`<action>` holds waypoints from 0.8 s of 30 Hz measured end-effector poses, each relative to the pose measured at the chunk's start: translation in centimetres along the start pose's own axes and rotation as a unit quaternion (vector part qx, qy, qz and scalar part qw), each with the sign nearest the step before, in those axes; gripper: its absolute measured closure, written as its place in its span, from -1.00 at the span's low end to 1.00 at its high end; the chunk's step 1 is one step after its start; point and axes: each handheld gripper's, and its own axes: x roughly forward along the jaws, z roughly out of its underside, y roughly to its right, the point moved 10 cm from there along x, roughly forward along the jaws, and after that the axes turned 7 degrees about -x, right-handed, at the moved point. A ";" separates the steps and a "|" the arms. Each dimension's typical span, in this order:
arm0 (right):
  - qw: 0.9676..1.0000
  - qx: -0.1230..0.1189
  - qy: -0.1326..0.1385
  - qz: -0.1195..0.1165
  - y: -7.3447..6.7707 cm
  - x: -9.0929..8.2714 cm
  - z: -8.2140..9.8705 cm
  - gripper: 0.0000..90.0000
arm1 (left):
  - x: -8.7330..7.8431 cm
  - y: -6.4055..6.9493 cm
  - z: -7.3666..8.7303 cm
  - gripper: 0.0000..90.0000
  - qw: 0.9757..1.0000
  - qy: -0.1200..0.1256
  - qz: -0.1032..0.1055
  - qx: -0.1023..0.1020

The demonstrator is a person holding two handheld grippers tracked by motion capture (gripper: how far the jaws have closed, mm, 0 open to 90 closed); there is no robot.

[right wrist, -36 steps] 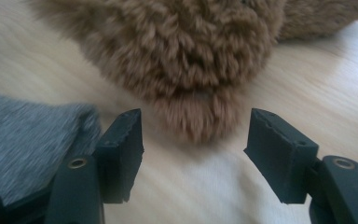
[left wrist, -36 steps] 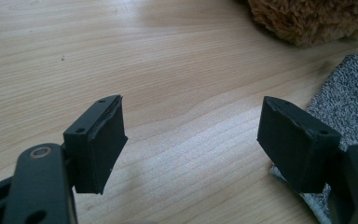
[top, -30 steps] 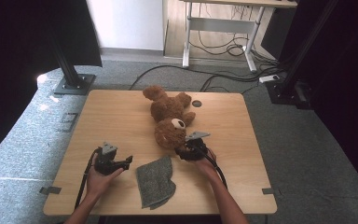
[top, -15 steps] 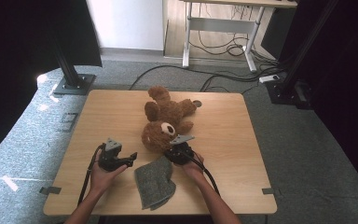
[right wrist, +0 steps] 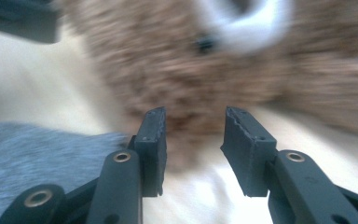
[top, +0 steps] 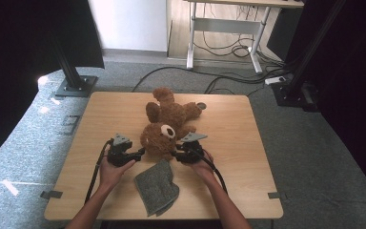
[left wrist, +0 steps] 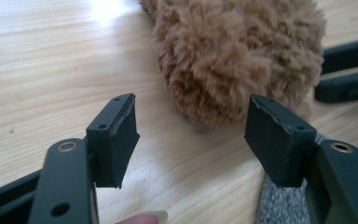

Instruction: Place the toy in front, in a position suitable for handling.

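A brown teddy bear (top: 164,126) lies on its back on the wooden table (top: 248,143), head toward me. My left gripper (top: 140,153) points at the head's left side. Its jaws (left wrist: 193,109) have just been closing a little but stand open, with the furry head (left wrist: 233,56) just beyond them and nothing between. My right gripper (top: 175,154) sits at the head's right side. Its jaws (right wrist: 196,116) have just been opening and stand apart, empty, facing the blurred bear face (right wrist: 200,60). A grey cloth (top: 157,187) lies crumpled near the front edge between my hands.
A small dark round thing (top: 201,105) lies on the table by the bear's foot. Black stand bases (top: 75,86) and cables (top: 228,78) are on the carpet beyond the far edge. Bare tabletop stretches to the left and right of the bear.
The bear's head has swung left and toward me. The right gripper went in to the head and has drawn back right. The left gripper has moved right, up to the head.
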 end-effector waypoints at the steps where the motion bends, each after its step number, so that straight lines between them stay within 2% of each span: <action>1: 1.000 0.001 0.001 0.016 0.9 -0.4 0.0 0.28 | 0.1 0.1 -0.1 -0.21 1.000 0.001 0.001 -0.001; 2: 0.999 0.008 0.009 0.045 2.7 -1.1 -0.2 0.24 | 0.1 0.2 -0.4 -0.20 1.000 0.002 0.004 -0.001; 5: 0.996 0.027 -0.003 0.080 5.7 -1.3 0.2 0.16 | 0.2 0.3 -0.5 -0.18 1.000 0.002 0.004 -0.001; 6: 0.996 0.027 -0.003 0.080 5.7 -1.3 0.2 0.16 | 0.2 0.3 -0.5 -0.18 1.000 0.002 0.004 -0.001; 7: 0.995 0.039 0.011 0.092 7.1 -1.4 0.2 0.15 | 0.3 0.4 -0.6 -0.18 1.000 0.002 0.003 0.001; 8: 0.995 0.039 0.011 0.092 7.1 -1.4 0.2 0.15 | 0.3 0.4 -0.6 -0.18 1.000 0.002 0.003 0.001; 9: 0.993 0.056 0.013 0.101 8.4 -1.4 0.5 0.08 | 0.3 0.4 -0.6 -0.18 1.000 0.001 0.002 0.001; 11: 0.992 0.058 0.008 0.110 9.4 -1.4 0.7 0.05 | 0.4 0.4 -0.6 -0.18 1.000 -0.001 0.002 0.002; 13: 0.992 0.060 0.023 0.108 10.0 -1.5 0.3 0.04 | 0.5 0.3 -0.6 -0.18 1.000 -0.003 -0.001 0.002; 16: 0.993 0.056 0.018 0.102 10.4 -1.3 -0.2 -0.02 | 0.6 0.3 -0.6 -0.18 1.000 -0.002 -0.001 0.001; 19: 0.994 0.048 0.027 0.097 10.5 -1.1 -0.8 -0.02 | 0.5 0.4 -0.6 -0.18 1.000 0.000 -0.001 0.002; 20: 0.994 0.048 0.027 0.097 10.5 -1.1 -0.8 -0.02 | 0.5 0.4 -0.6 -0.18 1.000 0.000 -0.001 0.002; 21: 0.995 0.046 0.014 0.089 10.4 -0.6 -0.8 -0.02 | 0.5 0.5 -0.6 -0.18 1.000 -0.001 -0.001 0.005; 24: 0.996 0.044 0.011 0.081 10.3 -0.2 -0.8 -0.02 | 0.4 0.5 -0.5 -0.19 1.000 -0.001 -0.001 0.006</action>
